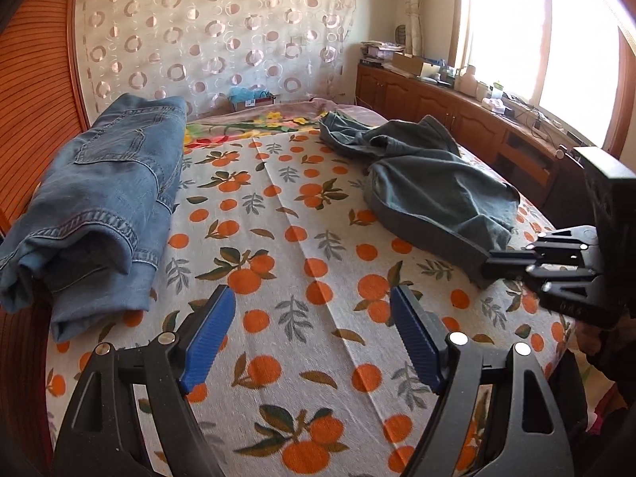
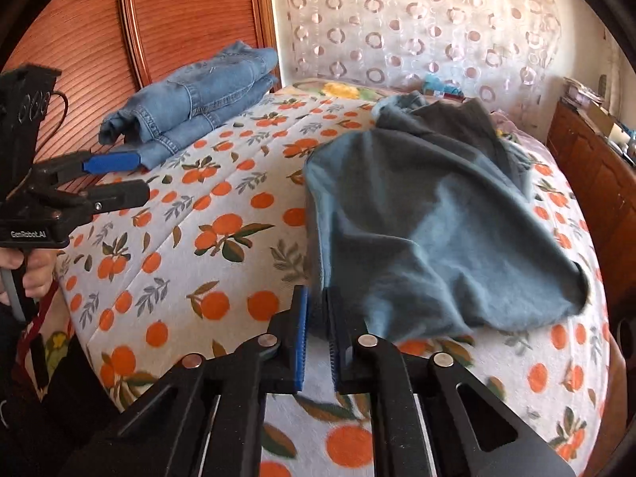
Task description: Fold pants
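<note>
Crumpled grey-blue pants (image 2: 429, 214) lie on the right half of the bed, also seen in the left wrist view (image 1: 429, 187). My right gripper (image 2: 317, 318) is shut on their near edge, with cloth pinched between the blue pads. From the left wrist view it (image 1: 487, 268) comes in from the right and bites the pants' near corner. My left gripper (image 1: 312, 318) hovers open over bare bedsheet with nothing between its fingers. In the right wrist view it (image 2: 119, 179) is at the far left, apart from the pants.
Folded blue jeans (image 1: 99, 198) (image 2: 198, 95) rest at the bed's left side by a wooden panel (image 2: 179, 12). The orange-print bedsheet (image 1: 302, 238) covers the bed. A wooden cabinet (image 1: 437, 103) with clutter runs under the window. A hand (image 2: 31, 270) holds the left gripper.
</note>
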Demonstrator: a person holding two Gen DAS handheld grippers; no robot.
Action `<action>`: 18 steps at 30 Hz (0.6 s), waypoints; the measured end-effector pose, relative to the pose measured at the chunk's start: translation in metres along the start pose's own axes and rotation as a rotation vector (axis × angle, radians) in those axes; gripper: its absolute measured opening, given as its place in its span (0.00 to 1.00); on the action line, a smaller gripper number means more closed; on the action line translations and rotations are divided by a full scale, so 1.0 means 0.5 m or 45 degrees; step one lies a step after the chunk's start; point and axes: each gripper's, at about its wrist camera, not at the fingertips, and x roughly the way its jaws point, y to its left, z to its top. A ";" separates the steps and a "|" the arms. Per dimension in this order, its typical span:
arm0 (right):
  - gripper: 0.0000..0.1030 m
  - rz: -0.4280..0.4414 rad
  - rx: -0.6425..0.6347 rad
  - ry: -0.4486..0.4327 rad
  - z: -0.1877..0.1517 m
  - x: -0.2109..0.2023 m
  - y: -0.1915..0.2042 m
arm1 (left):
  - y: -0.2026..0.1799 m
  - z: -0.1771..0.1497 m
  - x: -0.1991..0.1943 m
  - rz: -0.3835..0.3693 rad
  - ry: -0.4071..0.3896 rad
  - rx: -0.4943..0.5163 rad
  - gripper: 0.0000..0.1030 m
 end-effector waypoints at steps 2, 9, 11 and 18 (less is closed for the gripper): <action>0.05 -0.005 0.037 -0.050 0.013 -0.041 -0.030 | -0.010 0.001 -0.008 -0.010 -0.007 0.007 0.79; 0.05 -0.215 0.293 -0.262 -0.048 -0.242 -0.174 | -0.051 0.019 -0.006 -0.048 -0.016 0.058 0.79; 0.05 -0.292 0.359 -0.276 -0.084 -0.287 -0.218 | -0.060 0.024 -0.001 -0.055 -0.015 0.068 0.79; 0.05 -0.359 0.426 -0.159 -0.166 -0.319 -0.254 | -0.080 0.032 0.018 -0.075 -0.002 0.071 0.79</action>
